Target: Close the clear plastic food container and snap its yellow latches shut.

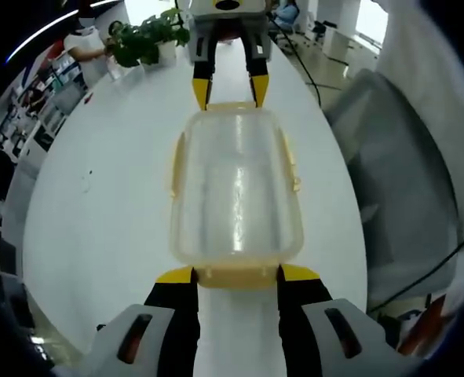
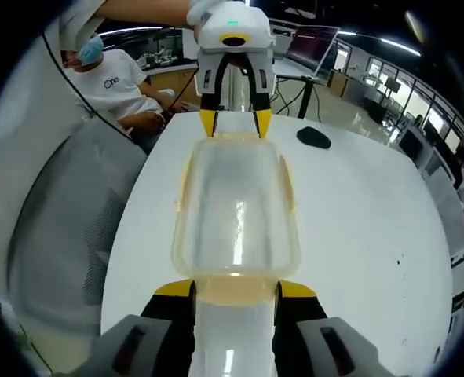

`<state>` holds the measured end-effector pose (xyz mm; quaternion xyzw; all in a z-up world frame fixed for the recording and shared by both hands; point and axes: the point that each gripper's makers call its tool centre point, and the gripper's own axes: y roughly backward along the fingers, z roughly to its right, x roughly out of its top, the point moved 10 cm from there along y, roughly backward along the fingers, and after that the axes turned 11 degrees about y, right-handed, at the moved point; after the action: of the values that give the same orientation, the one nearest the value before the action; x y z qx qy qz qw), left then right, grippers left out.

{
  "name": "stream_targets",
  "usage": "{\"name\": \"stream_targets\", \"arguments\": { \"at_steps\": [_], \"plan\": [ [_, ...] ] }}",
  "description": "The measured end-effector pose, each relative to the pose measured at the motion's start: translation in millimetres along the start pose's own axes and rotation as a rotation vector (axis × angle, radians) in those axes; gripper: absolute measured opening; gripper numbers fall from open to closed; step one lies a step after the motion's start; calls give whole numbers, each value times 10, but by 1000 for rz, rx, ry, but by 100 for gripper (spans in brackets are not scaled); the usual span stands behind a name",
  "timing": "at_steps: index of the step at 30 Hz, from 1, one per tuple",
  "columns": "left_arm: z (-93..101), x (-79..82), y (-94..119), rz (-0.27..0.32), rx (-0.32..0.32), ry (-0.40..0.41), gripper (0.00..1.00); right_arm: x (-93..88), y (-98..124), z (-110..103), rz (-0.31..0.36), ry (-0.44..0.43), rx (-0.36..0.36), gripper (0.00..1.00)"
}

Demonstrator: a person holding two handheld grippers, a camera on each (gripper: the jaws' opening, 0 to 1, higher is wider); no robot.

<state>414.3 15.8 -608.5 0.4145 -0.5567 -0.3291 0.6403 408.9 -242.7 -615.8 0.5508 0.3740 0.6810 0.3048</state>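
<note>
Two hand-held grippers face each other across a clear plastic food container [image 1: 235, 196] that sits lid-on in the middle of a long white counter [image 1: 114, 228].

In the left gripper view, a potted plant [image 1: 149, 35] stands at the far left end of the counter, and a grey chair [image 1: 404, 181] is pulled up along the counter's right edge. The left hand-held gripper [image 1: 236, 274] rises from the bottom with its yellow-tipped jaws spread, one on each side of the near yellow latch [image 1: 236, 276], touching or just beside the container's end. Opposite, the right hand-held gripper [image 1: 230, 92] comes down from the top, its jaws likewise spread around the far end latch. Side latches run along both long edges, lying close to the walls.

In the right gripper view, a seated person in a white shirt [image 2: 122, 82] is at the upper left, next to a grey chair back. The right hand-held gripper's own jaws stand apart, flanking the end latch nearest them. A dark computer mouse [image 2: 314, 137] lies on the counter to the right, well apart from the container.
</note>
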Motion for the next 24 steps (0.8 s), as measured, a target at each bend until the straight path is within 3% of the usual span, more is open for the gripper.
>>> {"name": "stream_targets", "arguments": {
  "at_steps": [24],
  "plan": [
    [84, 540, -314, -8, -7, 4, 36, -535, 285, -119, -9, -9, -3, 37]
  ]
}}
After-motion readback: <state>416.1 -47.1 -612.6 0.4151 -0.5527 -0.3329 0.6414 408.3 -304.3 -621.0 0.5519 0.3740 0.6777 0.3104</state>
